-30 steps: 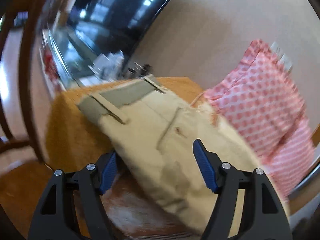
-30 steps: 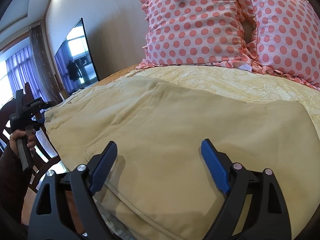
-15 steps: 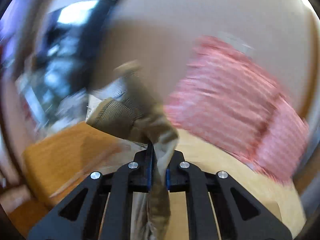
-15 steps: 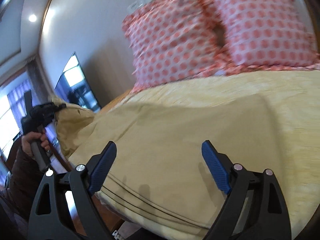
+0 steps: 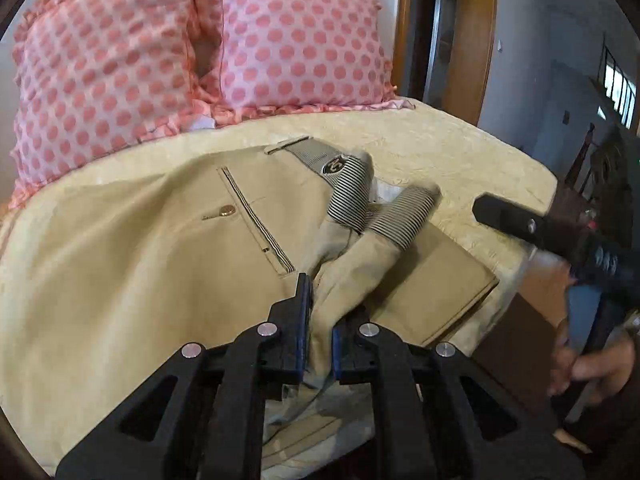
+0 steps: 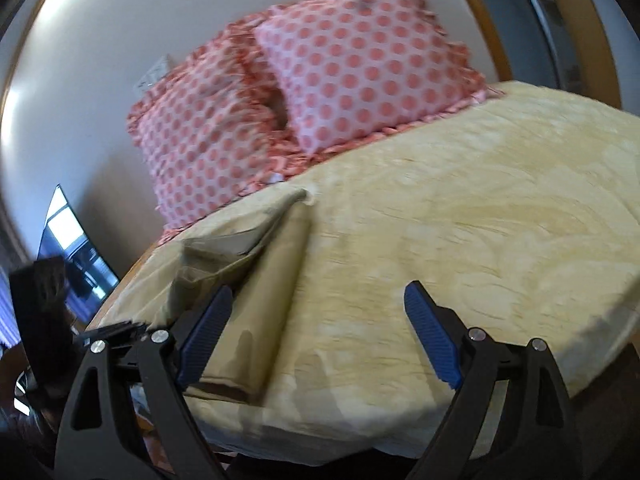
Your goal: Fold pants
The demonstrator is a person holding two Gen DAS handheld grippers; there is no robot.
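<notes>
The pants (image 5: 132,264) lie on the bed (image 5: 472,160), spread over its cream cover in front of two pink dotted pillows (image 5: 296,40), with the button pocket facing up and the striped waistband lining (image 5: 352,196) turned out near the middle. The left gripper (image 5: 319,326) has its jaws pressed together on a bunched ridge of the tan cloth, which rises from the jaws and runs forward and a little right toward the waistband. Under that ridge a flat, already doubled panel reaches to the bed's right edge. The right gripper (image 6: 316,334) hangs with its jaws wide apart and nothing between them; from its own camera the pants (image 6: 260,300) lie to its left, their long folded edge running away from it toward the pillows, the left jaw just over that edge. So the left hand is the one holding the garment, while the right is beside it, over bare cover. The coming move likely turns on the held ridge: carried across along the garment's length, it should lay flat on the panel, with the free right jaws placed to pin or smooth the fold.
</notes>
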